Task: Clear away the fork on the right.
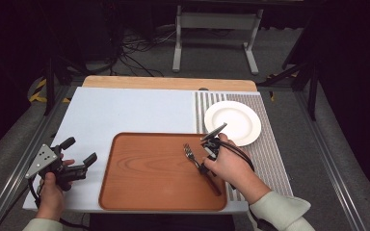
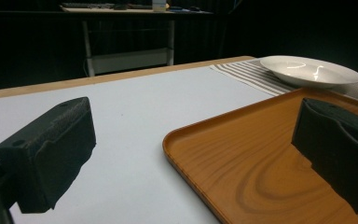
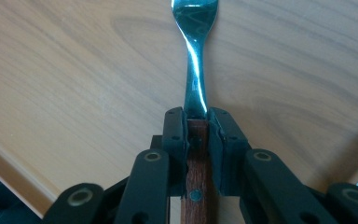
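A: What is the right gripper [image 3: 196,140] doing?

B: Its black jaws are clenched on the fork [image 3: 195,70], pads pressing both sides of the reddish wooden handle with a metal rivet, just below the polished steel neck. In the high view the fork [image 1: 191,155] sits right of centre in the frame, over the tray's right half, tines toward the upper left.

A: And the tray?

B: A rounded rectangle of orange-brown wood [image 1: 125,192] with a raised lip and visible swirling grain, lying low and central.

A: The left gripper?

B: At lower left of the high view [image 1: 79,156], released: its blocky, rough-textured black jaws stand wide apart with nothing between them, by the tray's left edge.

A: What else is there?

B: A round, glossy white plate [image 1: 243,115], shallow, upper right of centre, on a striped grey-and-white woven mat [image 1: 270,159]. Under everything lies a smooth pale blue-white sheet [image 1: 125,110], on a light wooden tabletop [image 1: 168,83].

A: The room?

B: Dark, with grey carpet [image 1: 212,55], loose cables [image 1: 137,48] at upper left and a white table frame [image 1: 217,21] at top centre.
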### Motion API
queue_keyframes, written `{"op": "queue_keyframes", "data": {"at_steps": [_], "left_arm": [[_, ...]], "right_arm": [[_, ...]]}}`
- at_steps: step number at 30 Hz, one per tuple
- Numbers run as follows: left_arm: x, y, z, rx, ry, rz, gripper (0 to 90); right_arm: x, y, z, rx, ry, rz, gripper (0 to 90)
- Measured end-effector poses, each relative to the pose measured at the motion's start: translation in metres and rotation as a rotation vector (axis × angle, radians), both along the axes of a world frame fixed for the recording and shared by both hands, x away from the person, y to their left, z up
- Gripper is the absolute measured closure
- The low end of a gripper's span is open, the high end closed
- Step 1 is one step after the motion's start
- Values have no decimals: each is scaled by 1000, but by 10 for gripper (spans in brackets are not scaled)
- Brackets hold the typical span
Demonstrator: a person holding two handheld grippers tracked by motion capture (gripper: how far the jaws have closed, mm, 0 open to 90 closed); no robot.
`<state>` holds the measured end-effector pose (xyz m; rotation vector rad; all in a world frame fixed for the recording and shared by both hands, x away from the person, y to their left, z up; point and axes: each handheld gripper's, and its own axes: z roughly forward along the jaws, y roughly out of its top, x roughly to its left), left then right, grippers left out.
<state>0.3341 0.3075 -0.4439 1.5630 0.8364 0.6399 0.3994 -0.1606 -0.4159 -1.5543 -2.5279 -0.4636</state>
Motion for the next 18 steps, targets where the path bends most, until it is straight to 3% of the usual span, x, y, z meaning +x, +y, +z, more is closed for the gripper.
{"op": "queue_keyframes", "data": {"at_steps": [7,14,16,18], "left_arm": [[0,0,0,1,0,-1,2],[0,0,0,1,-1,0,2],[0,0,0,-1,0,0,2],[0,0,0,-1,0,1,2]], "right_arm": [[1,0,-1,6,5,3,766],[1,-1,4,35,-44,30,662],[0,-1,5,37,-69,45,603],[0,0,5,58,-136,92,434]]}}
